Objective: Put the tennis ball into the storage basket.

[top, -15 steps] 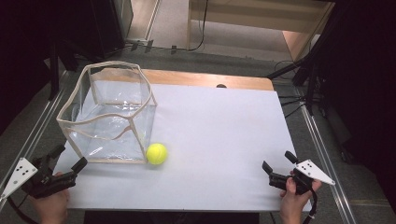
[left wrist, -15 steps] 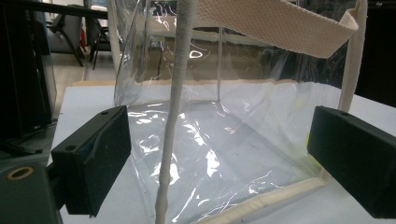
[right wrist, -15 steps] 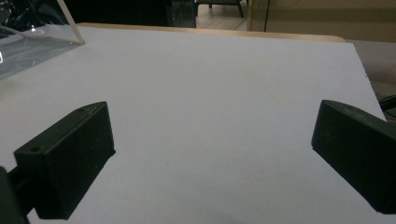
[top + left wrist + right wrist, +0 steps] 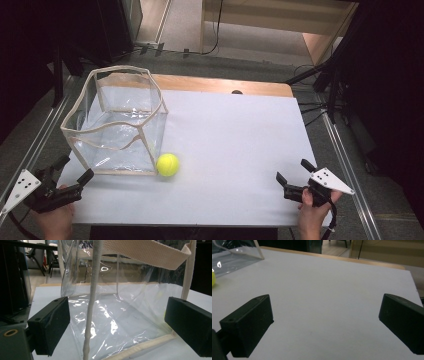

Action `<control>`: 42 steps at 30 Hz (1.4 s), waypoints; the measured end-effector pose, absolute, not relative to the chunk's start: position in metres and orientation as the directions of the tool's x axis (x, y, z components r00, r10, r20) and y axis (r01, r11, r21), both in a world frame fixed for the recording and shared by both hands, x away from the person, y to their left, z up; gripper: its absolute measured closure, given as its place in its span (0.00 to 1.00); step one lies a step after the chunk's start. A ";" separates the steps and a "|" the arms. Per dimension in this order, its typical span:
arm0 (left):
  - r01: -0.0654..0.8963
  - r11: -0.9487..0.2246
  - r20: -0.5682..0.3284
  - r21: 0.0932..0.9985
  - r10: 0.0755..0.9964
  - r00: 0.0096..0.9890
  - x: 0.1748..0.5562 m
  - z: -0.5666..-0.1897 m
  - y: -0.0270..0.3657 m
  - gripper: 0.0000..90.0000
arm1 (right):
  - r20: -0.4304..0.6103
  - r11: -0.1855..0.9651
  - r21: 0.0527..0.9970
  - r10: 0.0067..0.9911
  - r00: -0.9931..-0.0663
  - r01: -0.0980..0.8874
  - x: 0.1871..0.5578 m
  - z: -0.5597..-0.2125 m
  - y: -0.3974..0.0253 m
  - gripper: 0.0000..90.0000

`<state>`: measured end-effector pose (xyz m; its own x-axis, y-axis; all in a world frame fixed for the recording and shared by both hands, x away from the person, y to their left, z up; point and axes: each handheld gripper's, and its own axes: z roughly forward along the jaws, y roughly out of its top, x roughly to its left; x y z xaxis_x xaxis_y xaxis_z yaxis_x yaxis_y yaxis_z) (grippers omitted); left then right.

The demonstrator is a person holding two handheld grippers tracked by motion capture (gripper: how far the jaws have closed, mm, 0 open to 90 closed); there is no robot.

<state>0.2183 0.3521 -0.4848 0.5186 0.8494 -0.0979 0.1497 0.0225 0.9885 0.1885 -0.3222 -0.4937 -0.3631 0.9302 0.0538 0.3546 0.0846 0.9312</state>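
Surface: white sheet laid over a wooden top whose bare edge shows along the far side; dark floor, cables and metal rails around it.
Left gripper: held in the person's left hand at the near left corner of the surface, grey three-cornered plate on its outer side; its fingers stand wide apart with nothing between them, pointing at the near side of the bag.
Right gripper: held in the person's right hand at the near right corner, well apart from the bag and ball; its fingers are spread wide over bare white sheet, holding nothing.
Tennis ball: yellow-green, resting on the surface just beside the near right corner of the bag, outside it; whether it touches the plastic cannot be told. In the right gripper view a sliver of it sits at the left edge.
Clear bag: transparent plastic, boxy, standing upright with its mouth open, on the left half of the surface; cream fabric trim runs along its rim, corners and base. In the left gripper view a cream corner seam rises between the fingers and a cream strap crosses the top.
Far side: small dark spot at the far edge of the sheet; beyond it, floor and pale wooden furniture.
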 end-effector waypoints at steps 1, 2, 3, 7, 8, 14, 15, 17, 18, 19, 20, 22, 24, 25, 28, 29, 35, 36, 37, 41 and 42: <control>0.149 0.023 -0.098 0.989 0.849 0.519 0.218 -0.485 0.352 0.07 | 0.050 0.094 0.927 0.928 -0.370 0.363 0.189 -0.492 -0.320 0.00; 0.149 0.023 -0.098 0.989 0.849 0.519 0.218 -0.485 0.352 0.07 | 0.043 0.108 0.926 0.922 -0.384 0.362 0.190 -0.490 -0.318 0.00; 0.150 0.022 -0.098 0.988 0.849 0.519 0.218 -0.485 0.352 0.07 | 0.040 0.121 0.923 0.915 -0.402 0.367 0.192 -0.489 -0.315 0.00; 0.149 0.017 -0.093 0.989 0.850 0.519 0.218 -0.485 0.352 0.07 | 0.039 0.149 0.911 0.897 -0.440 0.384 0.198 -0.486 -0.308 0.00; 0.150 0.016 -0.092 0.988 0.850 0.519 0.218 -0.485 0.352 0.07 | 0.042 0.151 0.908 0.896 -0.442 0.392 0.199 -0.485 -0.306 0.00; 0.150 0.010 -0.087 0.989 0.849 0.520 0.218 -0.485 0.351 0.07 | 0.038 0.194 0.890 0.870 -0.492 0.412 0.210 -0.477 -0.295 0.00; 0.150 0.009 -0.087 0.989 0.850 0.520 0.218 -0.485 0.351 0.07 | 0.038 0.200 0.888 0.866 -0.499 0.414 0.212 -0.476 -0.293 0.00; 0.151 0.007 -0.086 0.988 0.850 0.520 0.218 -0.485 0.351 0.07 | 0.034 0.213 0.883 0.860 -0.510 0.418 0.216 -0.475 -0.289 0.00; 0.151 0.007 -0.085 0.989 0.849 0.521 0.218 -0.485 0.351 0.07 | 0.034 0.220 0.881 0.854 -0.518 0.420 0.218 -0.474 -0.287 0.00; 0.152 0.006 -0.085 0.988 0.849 0.521 0.218 -0.485 0.351 0.07 | 0.034 0.225 0.879 0.851 -0.524 0.421 0.220 -0.474 -0.285 0.00; 0.152 0.006 -0.085 0.988 0.849 0.521 0.218 -0.485 0.350 0.07 | 0.030 0.236 0.876 0.845 -0.534 0.421 0.222 -0.473 -0.283 0.00; 0.152 0.006 -0.085 0.988 0.849 0.521 0.218 -0.485 0.350 0.07 | 0.029 0.244 0.873 0.839 -0.543 0.423 0.225 -0.472 -0.278 0.00; 0.152 0.006 -0.085 0.988 0.849 0.521 0.218 -0.485 0.350 0.07 | 0.029 0.252 0.869 0.833 -0.553 0.425 0.229 -0.471 -0.274 0.00; 0.152 0.006 -0.086 0.988 0.849 0.521 0.218 -0.485 0.350 0.07 | 0.029 0.259 0.867 0.827 -0.562 0.426 0.231 -0.471 -0.272 0.00; 0.153 0.006 -0.085 0.988 0.850 0.519 0.219 -0.485 0.350 0.07 | 0.026 0.275 0.860 0.817 -0.577 0.429 0.237 -0.469 -0.263 0.00; 0.155 0.002 -0.083 0.988 0.850 0.521 0.219 -0.485 0.350 0.07 | 0.026 0.281 0.858 0.811 -0.584 0.430 0.239 -0.468 -0.261 0.00; 0.157 0.002 -0.084 0.988 0.850 0.519 0.219 -0.485 0.350 0.07 | 0.029 0.299 0.854 0.790 -0.612 0.427 0.251 -0.465 -0.250 0.00; 0.155 0.002 -0.083 0.988 0.850 0.520 0.219 -0.485 0.350 0.07 | 0.031 0.301 0.852 0.788 -0.614 0.429 0.253 -0.465 -0.248 0.00; 0.155 0.003 -0.085 0.988 0.849 0.522 0.219 -0.485 0.350 0.07 | 0.033 0.305 0.847 0.787 -0.616 0.435 0.255 -0.465 -0.246 0.00; 0.156 0.005 -0.086 0.988 0.850 0.520 0.220 -0.485 0.350 0.07 | 0.032 0.326 0.837 0.772 -0.635 0.439 0.259 -0.465 -0.236 0.00; 0.156 0.001 -0.083 0.988 0.850 0.521 0.220 -0.485 0.350 0.07 | 0.032 0.330 0.835 0.770 -0.637 0.441 0.260 -0.465 -0.235 0.00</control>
<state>0.2197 0.3495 -0.4847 0.5206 0.8498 -0.0827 0.1558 0.0007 0.9878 0.2602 -0.2345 -0.4653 -0.6374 0.7699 0.0319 0.4407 0.3303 0.8347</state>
